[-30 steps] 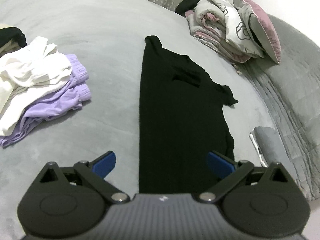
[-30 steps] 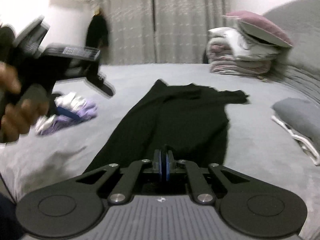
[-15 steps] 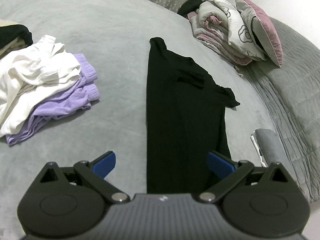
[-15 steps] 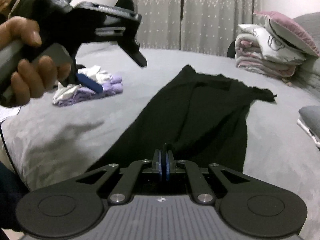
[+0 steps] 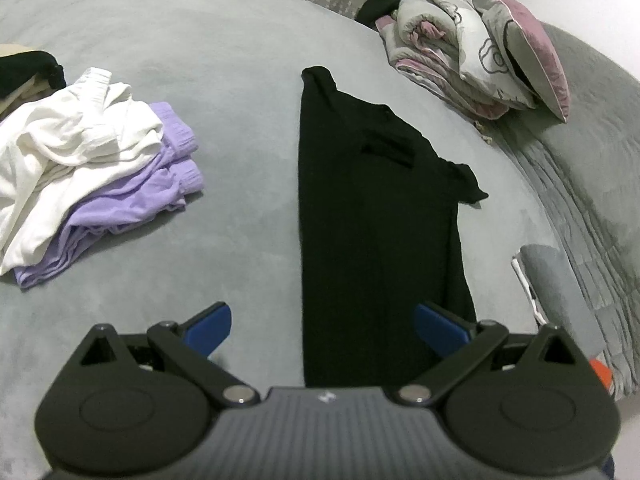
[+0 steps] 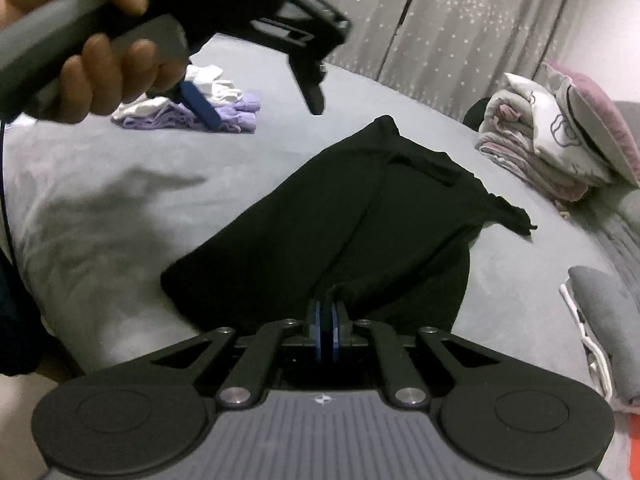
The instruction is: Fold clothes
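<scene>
1. One black garment (image 5: 372, 216) lies lengthwise down the middle of the grey bed (image 5: 224, 60), already folded to a long narrow strip; one sleeve (image 5: 468, 184) sticks out toward the bed's right side.
2. My right gripper (image 6: 327, 322) is clenched on the garment's near hem, and the cloth puckers up into the closed pads.
3. My left gripper (image 5: 322, 322) stands released, with nothing between its fingers, hovering over the near end of the strip. In the right wrist view the hand (image 6: 92, 64) carrying it is raised above the bed's left part.
4. Step in hand, as I judge it: the crosswise fold, hem toward collar. The next move calls for my left gripper to take the other near corner, so the hem lifts evenly.
5. Risk: a one-sided lift would skew the fold.
6. Surroundings: a white and lilac pile (image 5: 92, 184) lies toward the left edge; folded bedding and a pillow (image 5: 496, 52) sit at the far right corner.
</scene>
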`<state>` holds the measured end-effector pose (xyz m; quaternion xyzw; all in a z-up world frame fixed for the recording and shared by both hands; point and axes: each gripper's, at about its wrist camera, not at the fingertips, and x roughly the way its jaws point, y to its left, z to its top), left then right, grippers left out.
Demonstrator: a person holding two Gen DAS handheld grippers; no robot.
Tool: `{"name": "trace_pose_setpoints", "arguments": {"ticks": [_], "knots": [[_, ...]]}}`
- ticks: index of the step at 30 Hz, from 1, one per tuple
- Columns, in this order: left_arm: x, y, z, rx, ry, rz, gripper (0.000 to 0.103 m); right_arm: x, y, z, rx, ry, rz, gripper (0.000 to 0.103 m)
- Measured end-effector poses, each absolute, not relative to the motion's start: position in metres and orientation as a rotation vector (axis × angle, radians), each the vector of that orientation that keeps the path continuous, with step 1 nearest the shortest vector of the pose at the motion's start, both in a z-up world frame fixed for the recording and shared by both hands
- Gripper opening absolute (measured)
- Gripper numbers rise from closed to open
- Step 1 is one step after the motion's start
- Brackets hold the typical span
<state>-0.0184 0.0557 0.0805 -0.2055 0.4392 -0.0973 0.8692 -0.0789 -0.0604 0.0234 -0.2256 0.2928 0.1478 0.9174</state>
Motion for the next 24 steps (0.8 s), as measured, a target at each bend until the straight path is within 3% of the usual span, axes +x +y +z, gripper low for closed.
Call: {"name": "trace_pose_setpoints", "arguments": {"ticks": [5,24], "knots": [[-0.020,0.051,0.079,-0.412,0.924,-0.210,0.102,-0.074,-0.067,0.021,-0.391,0.628,0.313,0.009],[0.005,-0.002,0.065,-0.334,0.984,-0.231,0.102,-0.097,-0.094,0.029,-0.156,0.711,0.487,0.053]]}}
